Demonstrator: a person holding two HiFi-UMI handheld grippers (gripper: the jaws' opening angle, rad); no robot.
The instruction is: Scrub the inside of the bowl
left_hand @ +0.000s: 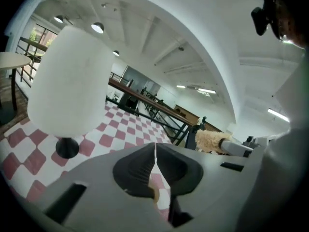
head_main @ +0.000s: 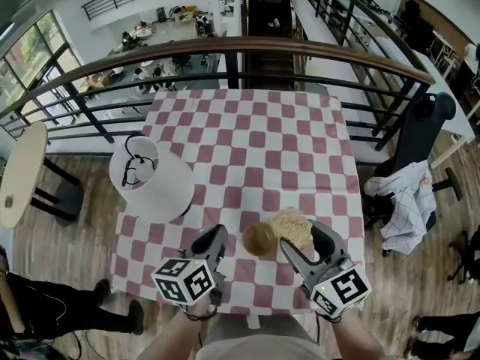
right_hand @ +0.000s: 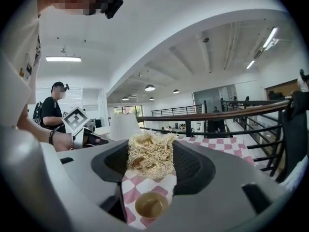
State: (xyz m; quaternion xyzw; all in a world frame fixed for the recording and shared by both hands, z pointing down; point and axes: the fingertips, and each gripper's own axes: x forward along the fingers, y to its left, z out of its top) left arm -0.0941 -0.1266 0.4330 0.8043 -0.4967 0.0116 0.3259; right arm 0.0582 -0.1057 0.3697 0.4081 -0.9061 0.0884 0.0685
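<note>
Bowl beside hand-held gripper (w/ scrubber)

Bowl sits on the table, just left of the right gripper, loofah between its jaws; lamp beyond the left gripper.

- Red-and-white checked tablecloth covering a square table.
- White cone-shaded lamp at the cloth's left edge.
- Wood-topped dark metal railing just beyond the cloth.
- Black office chair right of the cloth.

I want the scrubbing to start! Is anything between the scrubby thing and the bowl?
Nothing visible. The right tool holds the scrubber right beside the bowl, whose open top is uncovered. The lamp stands well off to the left.
</note>
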